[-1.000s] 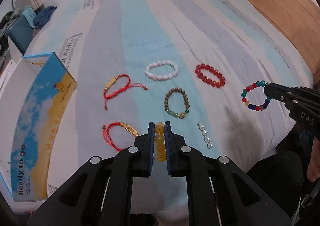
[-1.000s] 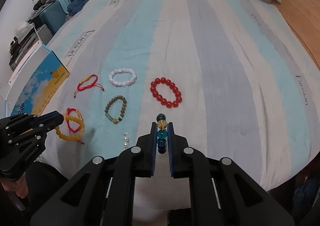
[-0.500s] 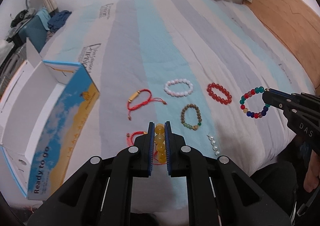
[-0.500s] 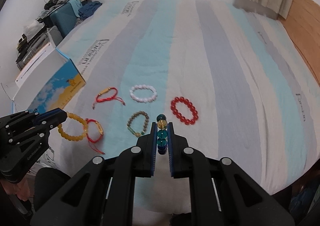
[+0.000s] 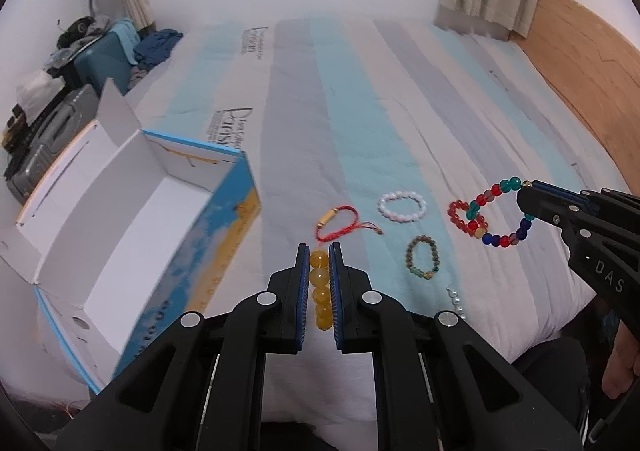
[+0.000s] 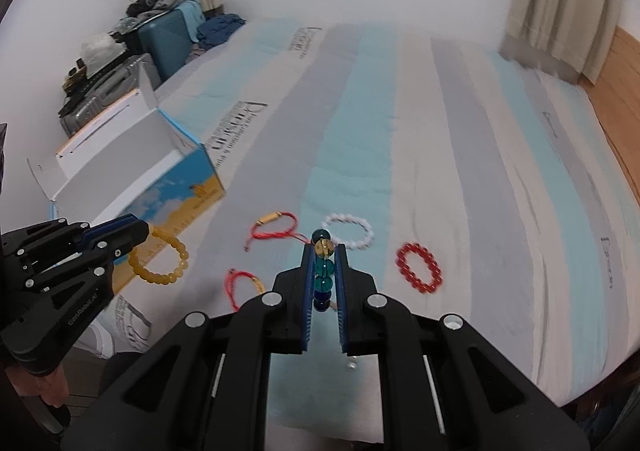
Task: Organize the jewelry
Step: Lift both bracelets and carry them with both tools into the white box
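Both grippers are shown raised above the bed [image 5: 360, 99], each carrying one bracelet. The left gripper [image 5: 319, 271] is clamped on the amber bead bracelet [image 5: 320, 291], whose loop is seen hanging free in the right wrist view. The right gripper [image 6: 324, 271] is clamped on the multicoloured bead bracelet [image 6: 322, 269], seen dangling as a full ring in the left wrist view.

The open box [image 5: 132, 219] stands at the left edge of the bed, its white interior apparently empty. On the cover are left:
- a red cord bracelet [image 5: 338, 223]
- a second red cord bracelet [image 6: 244, 283]
- a white bead bracelet [image 5: 402, 206]
- a red bead bracelet [image 6: 419, 267]
- a brown bead bracelet [image 5: 423, 262]
- a short pearl strand [image 5: 456, 301]

The step in hand is judged to be carriage to the box. Each loop is best brought fully over the opening, clear of the upright flaps and near wall, and lowered before the fingers are parted. Swinging should be allowed to settle, so that no bead catches the rim.
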`<state>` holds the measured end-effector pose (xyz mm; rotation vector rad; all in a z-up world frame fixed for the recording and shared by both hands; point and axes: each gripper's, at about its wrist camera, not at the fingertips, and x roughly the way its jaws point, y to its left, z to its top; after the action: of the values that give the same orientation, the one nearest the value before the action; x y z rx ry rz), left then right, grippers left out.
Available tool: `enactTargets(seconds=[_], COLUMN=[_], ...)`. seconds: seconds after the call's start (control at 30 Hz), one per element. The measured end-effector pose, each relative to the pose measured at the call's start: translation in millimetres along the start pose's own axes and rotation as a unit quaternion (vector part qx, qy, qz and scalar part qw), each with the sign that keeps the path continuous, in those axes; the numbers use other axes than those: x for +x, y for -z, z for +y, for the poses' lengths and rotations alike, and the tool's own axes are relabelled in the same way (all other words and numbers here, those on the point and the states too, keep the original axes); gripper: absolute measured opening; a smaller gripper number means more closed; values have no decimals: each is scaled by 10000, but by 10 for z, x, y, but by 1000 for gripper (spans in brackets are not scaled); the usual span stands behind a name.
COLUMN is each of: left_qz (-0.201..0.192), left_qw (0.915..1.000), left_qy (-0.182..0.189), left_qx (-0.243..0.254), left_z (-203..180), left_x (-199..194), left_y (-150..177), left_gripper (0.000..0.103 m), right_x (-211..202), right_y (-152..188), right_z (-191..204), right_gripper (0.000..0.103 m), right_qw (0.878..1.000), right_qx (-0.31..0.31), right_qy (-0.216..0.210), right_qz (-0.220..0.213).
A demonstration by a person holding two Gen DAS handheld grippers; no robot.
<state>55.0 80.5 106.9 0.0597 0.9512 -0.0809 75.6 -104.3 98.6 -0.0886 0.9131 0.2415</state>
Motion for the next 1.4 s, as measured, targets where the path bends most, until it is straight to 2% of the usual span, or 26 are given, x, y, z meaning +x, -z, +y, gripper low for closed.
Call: enactTargets(seconds=[0.4,0.87,1.1,1.4], left_qz=[-162,-207,-95,200], left_qw=[9989,9937,9897,9852], left_qy=[-252,-620,-772,-850], left_qx=[-365,-906,-1199,-1477], left_z=[639,1610,2105,2573], left_x=[-212,-340,-257,36], left_y=[-8,-3,112,322], left_gripper=[9,9,9,9], right_x=[-19,194,444,893], right_y=[-295,-714,-825,-765], right_z=[676,1734,2272,2790], right_gripper=[9,9,9,9], right_qw=[9987,9917,9855,9756], right_qx=[-407,-1041,-1374,-1818], right_qy=[-265,-704,-985,-1222], right_qz=[-166,-260,-171,130])
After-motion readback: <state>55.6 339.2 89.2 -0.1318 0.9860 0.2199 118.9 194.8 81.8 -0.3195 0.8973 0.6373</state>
